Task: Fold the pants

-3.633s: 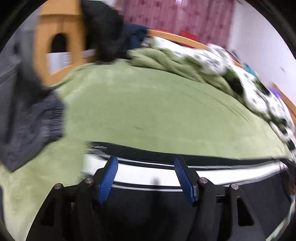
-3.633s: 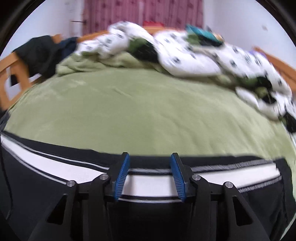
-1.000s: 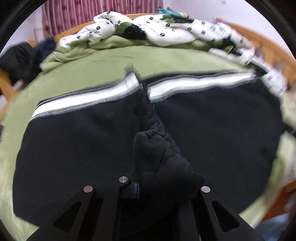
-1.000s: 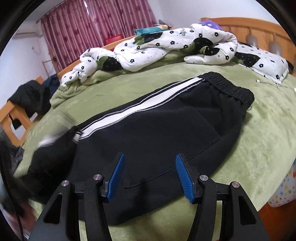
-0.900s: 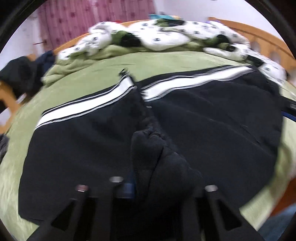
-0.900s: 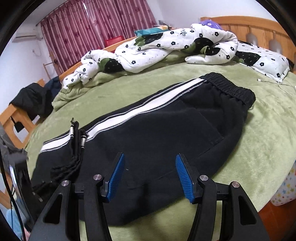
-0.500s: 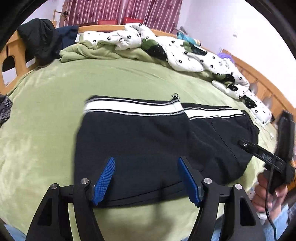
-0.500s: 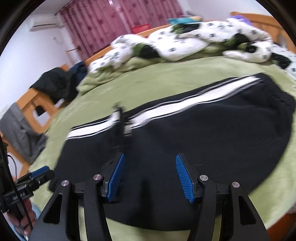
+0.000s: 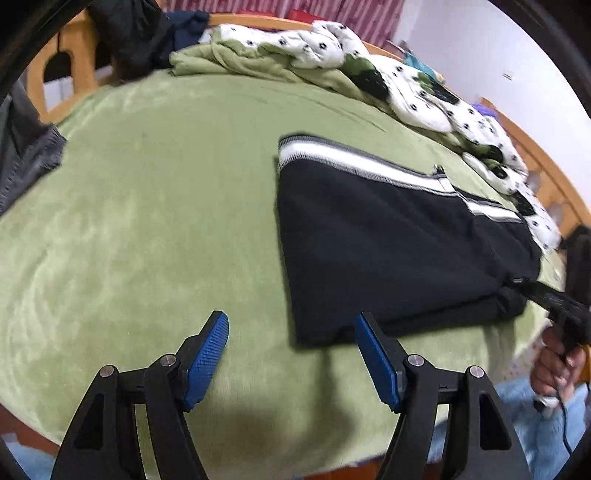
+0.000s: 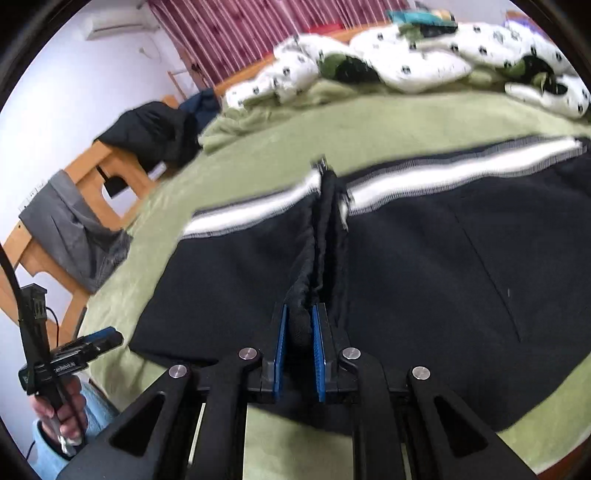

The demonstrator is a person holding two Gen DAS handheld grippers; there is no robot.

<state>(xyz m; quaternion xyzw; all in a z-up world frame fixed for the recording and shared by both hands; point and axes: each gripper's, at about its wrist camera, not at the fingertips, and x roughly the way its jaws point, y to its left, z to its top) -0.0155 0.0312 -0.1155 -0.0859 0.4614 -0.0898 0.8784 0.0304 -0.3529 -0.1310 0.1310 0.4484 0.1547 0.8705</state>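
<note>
Black pants (image 9: pixel 388 240) with a white side stripe (image 10: pixel 443 173) lie flat on the green bed cover (image 9: pixel 147 206), folded over on themselves, toward the near edge of the bed; in the right wrist view a raised ridge of bunched black fabric runs from the stripe down to the right tool (image 10: pixel 300 354), which is pinching that ridge between its blue pads (image 10: pixel 280 350); how many layers sit in the grip cannot be made out, since the cloth is uniformly black and the frame is motion-blurred; near edge of the pants is hidden behind the tool's black frame in that view; waistband end is cut off at the right frame edge. Left tool (image 9: pixel 291 354) hovers over bare bed cover just beside the near left corner of the pants, pads spread wide, nothing between them; in the right wrist view the same tool appears only at the lower left rim, held in a hand (image 10: pixel 62 410). The right hand (image 9: pixel 557 365) shows at the right margin of the left wrist view, partly cut off. Beyond the pants: a crumpled white quilt with dark spots (image 9: pixel 417 96) along the far side; dark clothing (image 10: pixel 151 133) heaped on the wooden bed frame (image 10: pixel 110 162); a grey garment (image 10: pixel 70 229) draped over the frame; red curtain (image 10: pixel 240 33) behind, blurred.
</note>
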